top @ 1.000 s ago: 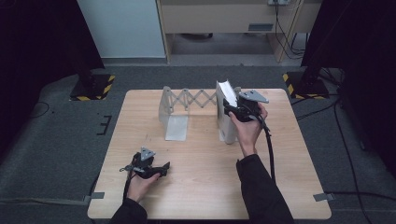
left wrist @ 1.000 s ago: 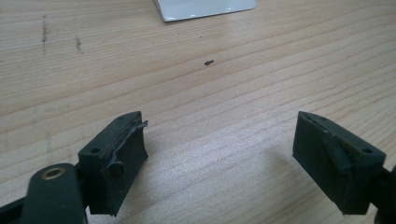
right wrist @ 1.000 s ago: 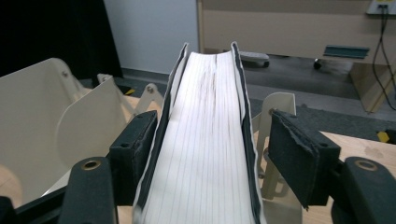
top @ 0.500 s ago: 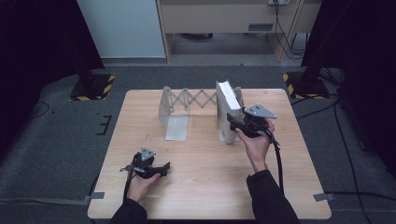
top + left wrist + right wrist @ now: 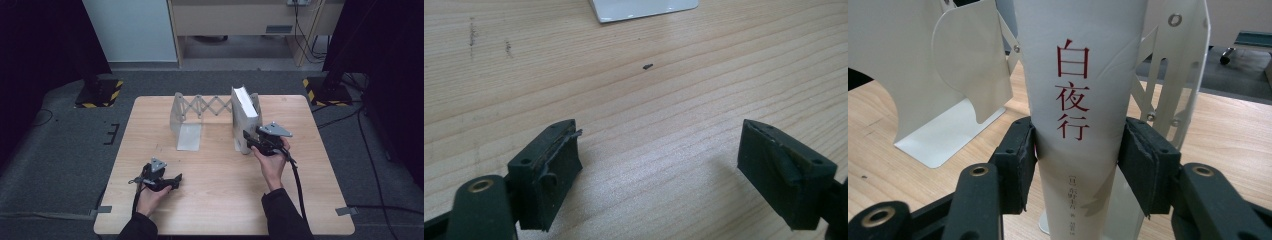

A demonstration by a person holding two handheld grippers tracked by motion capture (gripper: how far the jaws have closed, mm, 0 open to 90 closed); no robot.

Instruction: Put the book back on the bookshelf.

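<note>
Gripper squeezing a white book

From above, the right gripper (image 5: 248, 137) meets the white book (image 5: 243, 117); its own camera shows the just-closed pads pinching the spine. The left gripper (image 5: 659, 165) gapes empty.

A: What do the grippers look like?
B: The left gripper (image 5: 172, 181), at the lower left of the high view, is black, with a grey three-cornered plate on top and a black cable. The right gripper (image 5: 246, 138), right of centre, looks the same.
A: And from close?
B: The jaws are black blocks with dark worn pads (image 5: 559, 160); the arms carry brass-coloured rivets. Both sleeves are dark.
</note>
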